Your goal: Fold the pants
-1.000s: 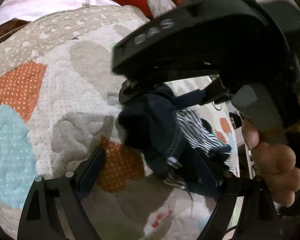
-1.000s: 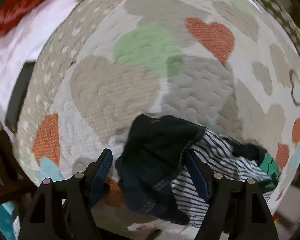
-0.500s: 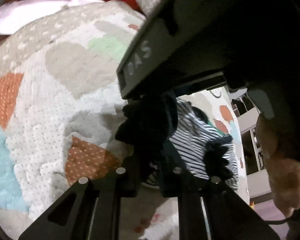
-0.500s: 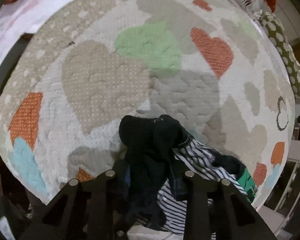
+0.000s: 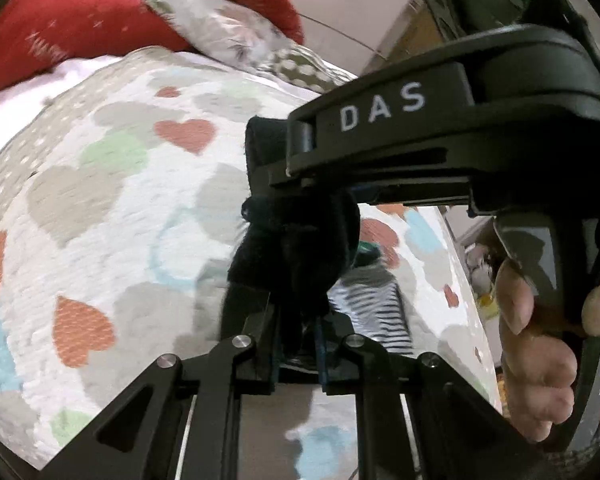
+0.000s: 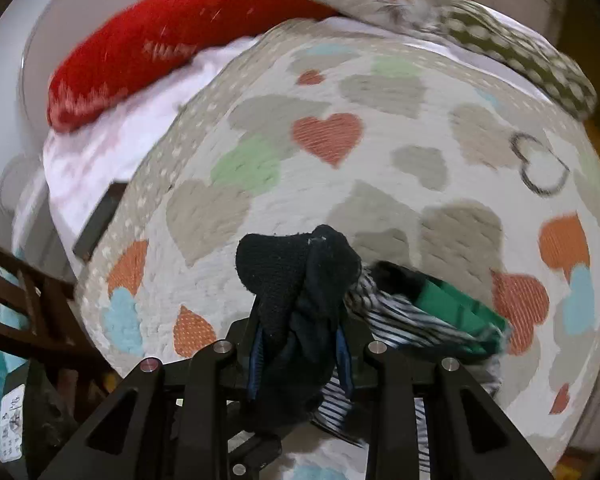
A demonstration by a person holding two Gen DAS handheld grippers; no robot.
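We've got the dark pants [image 6: 300,280] pinched in both the left hand-held gripper [image 5: 298,332] and the right hand-held gripper [image 6: 300,344], lifted over the bed [image 6: 380,200]; next we should spread them flat

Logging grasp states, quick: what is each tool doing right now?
Left tool: closed on the dark pants.
Right tool: closed on the same dark pants.
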